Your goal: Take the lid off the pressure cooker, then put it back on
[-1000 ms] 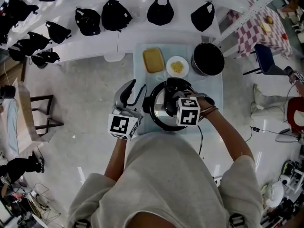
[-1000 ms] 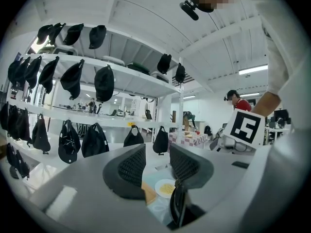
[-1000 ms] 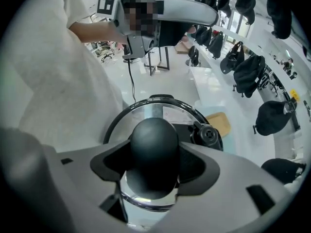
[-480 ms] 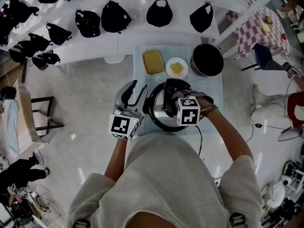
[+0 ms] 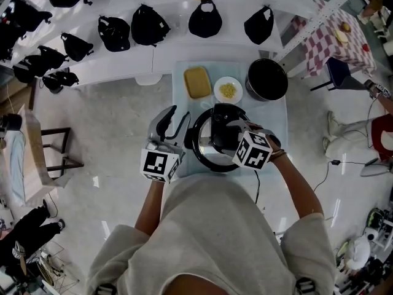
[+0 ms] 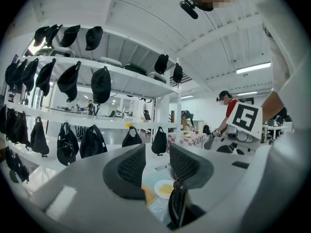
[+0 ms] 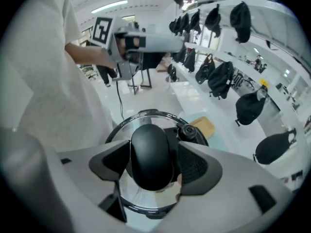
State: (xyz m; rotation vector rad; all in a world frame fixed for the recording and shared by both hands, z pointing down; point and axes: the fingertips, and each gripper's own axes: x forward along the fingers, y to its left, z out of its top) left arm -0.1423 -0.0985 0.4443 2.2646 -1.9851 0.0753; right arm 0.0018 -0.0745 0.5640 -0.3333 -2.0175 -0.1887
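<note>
Currently the worktop is a small pale blue-green surface on a glossy pale floor. A white shelf hung with black caps runs along its 12 o'clock side. A checked table stands at 2 o'clock, and a wooden frame stands well apart at 9 o'clock.

The pressure cooker occupies the near half of the worktop, close to the 6 o'clock edge. Its lid sits on the body, with the black lid handle uppermost. Behind it, from 11 to 1 o'clock, are a yellow block, a white plate of yellow food just beside the cooker's rear, and a black pot.

Right tool: it points steeply down over the lid. Its jaws have just been opening and stand wide with the lid handle between them. A gap shows at one pad, so no grip is recorded.

Left tool: it is held level at the cooker's 9 o'clock, at the worktop's left edge. Its jaws are half apart with nothing between them.

Clearance: bare worktop lies at the cooker's 3 o'clock, and open floor lies at 9 o'clock beyond the left tool. A cable drops off the near edge at 5 o'clock. The shelf front closes off the 12 o'clock side.
</note>
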